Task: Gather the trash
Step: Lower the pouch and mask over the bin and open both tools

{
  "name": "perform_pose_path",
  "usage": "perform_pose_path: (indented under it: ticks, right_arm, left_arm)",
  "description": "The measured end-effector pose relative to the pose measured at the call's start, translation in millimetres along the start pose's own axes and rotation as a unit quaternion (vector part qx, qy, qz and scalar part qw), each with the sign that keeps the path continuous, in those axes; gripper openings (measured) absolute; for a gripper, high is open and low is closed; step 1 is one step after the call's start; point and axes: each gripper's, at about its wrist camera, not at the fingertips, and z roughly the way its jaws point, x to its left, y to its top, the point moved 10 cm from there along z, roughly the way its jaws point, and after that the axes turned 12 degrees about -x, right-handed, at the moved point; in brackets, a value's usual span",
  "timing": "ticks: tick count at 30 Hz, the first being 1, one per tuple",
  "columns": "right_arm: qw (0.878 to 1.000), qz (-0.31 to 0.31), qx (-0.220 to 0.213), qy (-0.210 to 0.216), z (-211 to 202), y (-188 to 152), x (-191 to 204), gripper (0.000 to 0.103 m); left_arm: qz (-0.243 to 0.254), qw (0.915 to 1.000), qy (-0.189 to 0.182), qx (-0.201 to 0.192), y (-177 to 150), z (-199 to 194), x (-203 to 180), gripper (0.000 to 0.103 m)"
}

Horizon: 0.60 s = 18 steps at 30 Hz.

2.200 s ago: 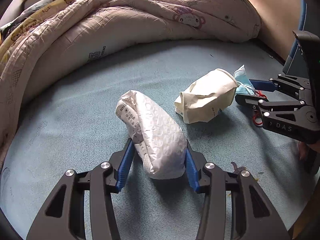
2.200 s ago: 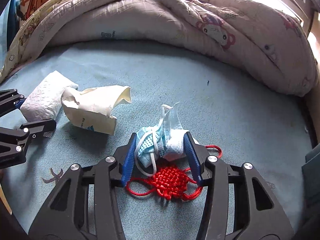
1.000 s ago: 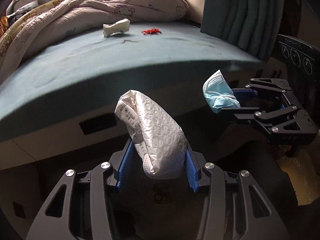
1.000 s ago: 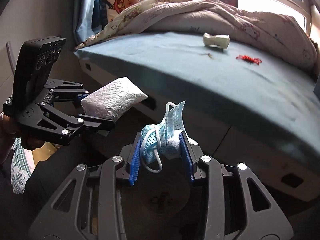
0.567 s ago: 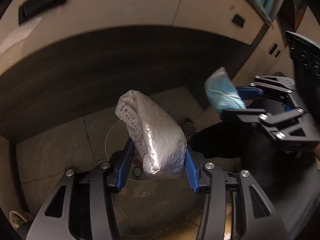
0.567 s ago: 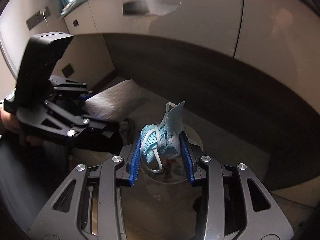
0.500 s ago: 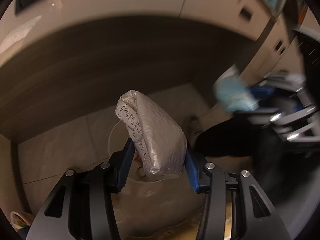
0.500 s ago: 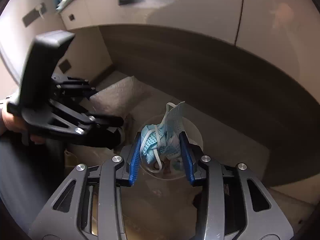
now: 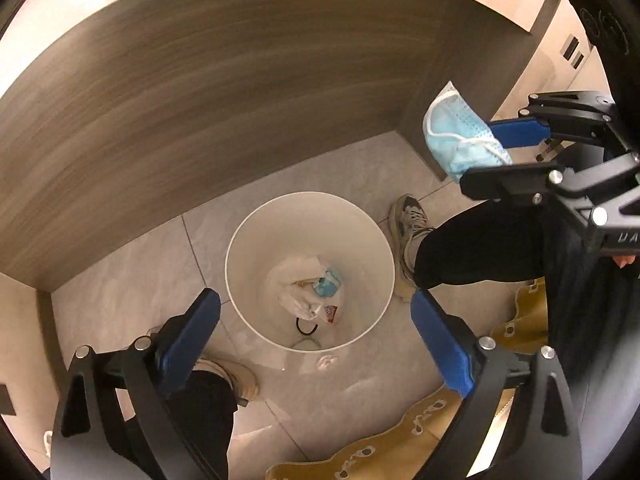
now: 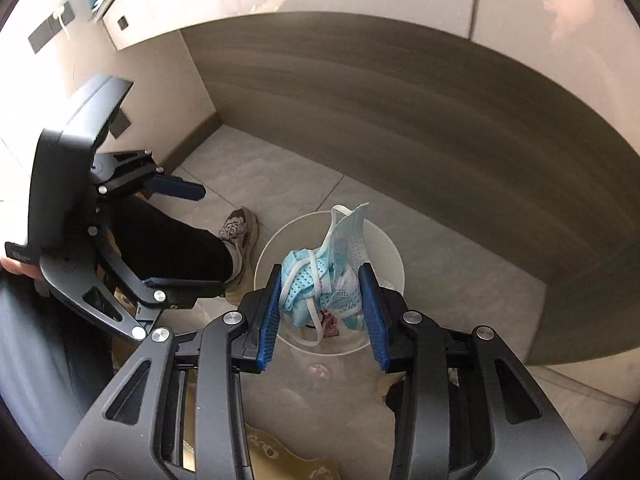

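A white round trash bin (image 9: 240,240) stands on the tiled floor, with white plastic, a blue scrap and a red wrapper at its bottom. My left gripper (image 9: 313,298) hangs above the bin. Its jaws are opening wide and nothing is between them. I cannot tell the white bubble packet apart from the white plastic (image 9: 294,284) in the bin. My right gripper (image 10: 320,270) is shut on a crumpled blue face mask (image 10: 304,276) above the bin (image 10: 390,248). From the left wrist the mask (image 9: 456,136) shows up and to the right of the bin.
A person's legs in black trousers and pale sneakers (image 9: 408,220) stand on both sides of the bin. A dark wood-grain panel (image 9: 240,80) runs behind it. A yellow patterned mat (image 9: 380,452) lies on the floor nearby, with a small white scrap (image 9: 326,362) beside the bin.
Both grippers left the bed and sank over the bin. The left jaws spread wide and the white packet is gone from them. The right still holds the mask.
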Motion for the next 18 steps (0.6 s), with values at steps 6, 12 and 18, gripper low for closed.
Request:
perform_pose_path:
  ticks: [6,12,18]
  right_arm:
    - [0.999,-0.024,0.024,0.001,21.2,-5.8,6.4,0.038]
    - [1.0,-0.021,0.007,-0.016,23.6,-4.4,4.6,0.085]
    - [0.999,0.019,-0.018,-0.028,15.1,2.9,-12.7,0.087]
  left_arm:
    - [-0.033,0.999,0.018,-0.024,4.8,-7.5,12.2,0.097]
    - [-0.058,0.9958,0.043,-0.056,12.9,-20.4,24.3,0.097]
    - [-0.073,0.9932,0.058,-0.07,19.7,-26.5,31.5,0.097]
